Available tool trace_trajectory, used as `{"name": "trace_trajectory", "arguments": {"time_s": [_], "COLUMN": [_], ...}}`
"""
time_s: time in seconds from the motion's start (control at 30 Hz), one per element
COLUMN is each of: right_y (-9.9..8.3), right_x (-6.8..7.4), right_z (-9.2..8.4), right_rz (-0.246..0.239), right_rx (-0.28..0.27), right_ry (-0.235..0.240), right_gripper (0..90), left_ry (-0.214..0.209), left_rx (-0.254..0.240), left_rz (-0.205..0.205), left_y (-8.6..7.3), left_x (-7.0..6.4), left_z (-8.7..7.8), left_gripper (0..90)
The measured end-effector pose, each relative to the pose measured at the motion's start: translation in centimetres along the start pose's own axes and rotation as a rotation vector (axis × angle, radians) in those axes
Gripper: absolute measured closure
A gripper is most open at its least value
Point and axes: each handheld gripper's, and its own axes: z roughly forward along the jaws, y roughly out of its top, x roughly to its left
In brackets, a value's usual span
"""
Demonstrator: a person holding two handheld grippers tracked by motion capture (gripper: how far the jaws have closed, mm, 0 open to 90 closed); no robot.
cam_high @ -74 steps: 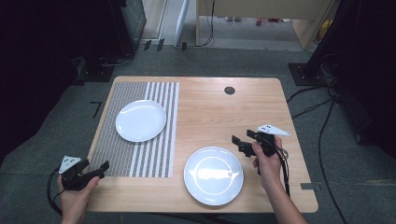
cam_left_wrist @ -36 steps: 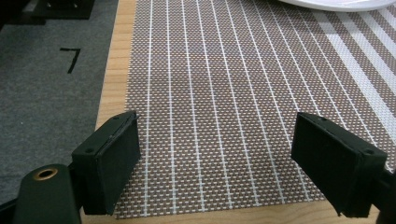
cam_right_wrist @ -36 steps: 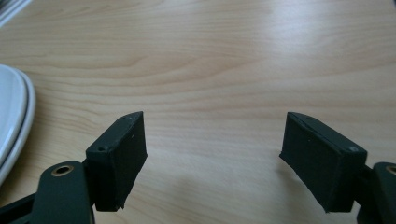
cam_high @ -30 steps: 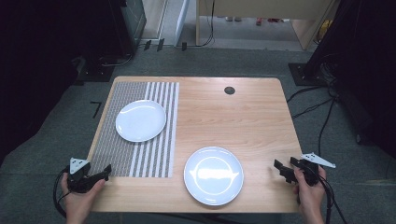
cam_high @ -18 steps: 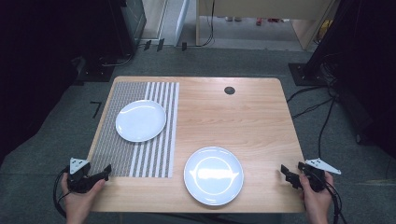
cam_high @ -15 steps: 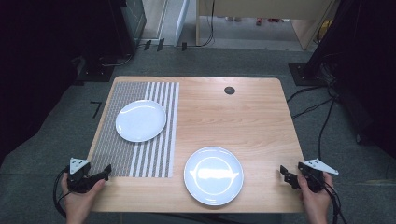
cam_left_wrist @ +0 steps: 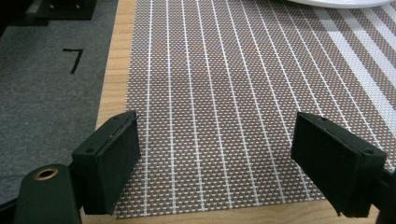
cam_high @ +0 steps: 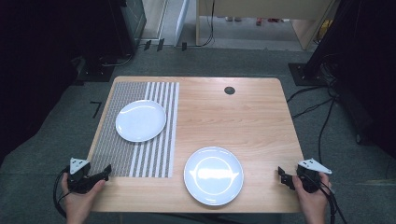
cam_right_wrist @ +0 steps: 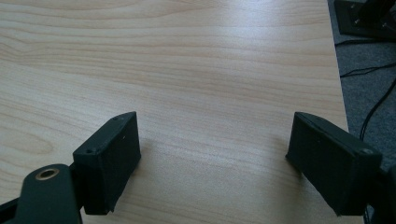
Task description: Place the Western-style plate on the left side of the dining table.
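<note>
Plate [cam_high: 213, 174]: white, bare, on the counter [cam_high: 252, 116] near its front edge, between both tools.
Second plate [cam_high: 140, 120]: on the striped mat [cam_high: 140, 154].
Left tool [cam_high: 106, 171]: jaws wide apart, nothing between, at the mat's corner.
Right tool [cam_high: 281, 175]: jaws just opening, nothing between, at the counter's right edge.

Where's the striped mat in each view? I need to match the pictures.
High view: mat on the table's left part, under the far plate.
Left gripper view: mat spreads ahead between the open jaws.
Right gripper view: bare wood there, no mat.
Shared landmark: the plate's rim at the left gripper view's top edge.
</note>
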Motion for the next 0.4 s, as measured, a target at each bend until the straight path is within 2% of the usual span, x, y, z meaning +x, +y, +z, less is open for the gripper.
{"name": "trace_trajectory", "arguments": {"time_s": [0.1, 0.4], "right_y": [0.03, 0.05], "right_x": [0.04, 0.08], "right_z": [0.05, 0.07], "right_rz": [-0.001, 0.002], "right_rx": [0.005, 0.007], "right_ry": [0.002, -0.001], "right_gripper": [13.5, 13.2], "left_ry": [0.000, 0.003], "left_rx": [0.000, 0.001], "left_rz": [0.000, 0.002], "left_y": [0.00, 0.01], "left_x": [0.00, -0.03], "left_z": [0.00, 0.02], "left_gripper": [15.9, 15.8]}}
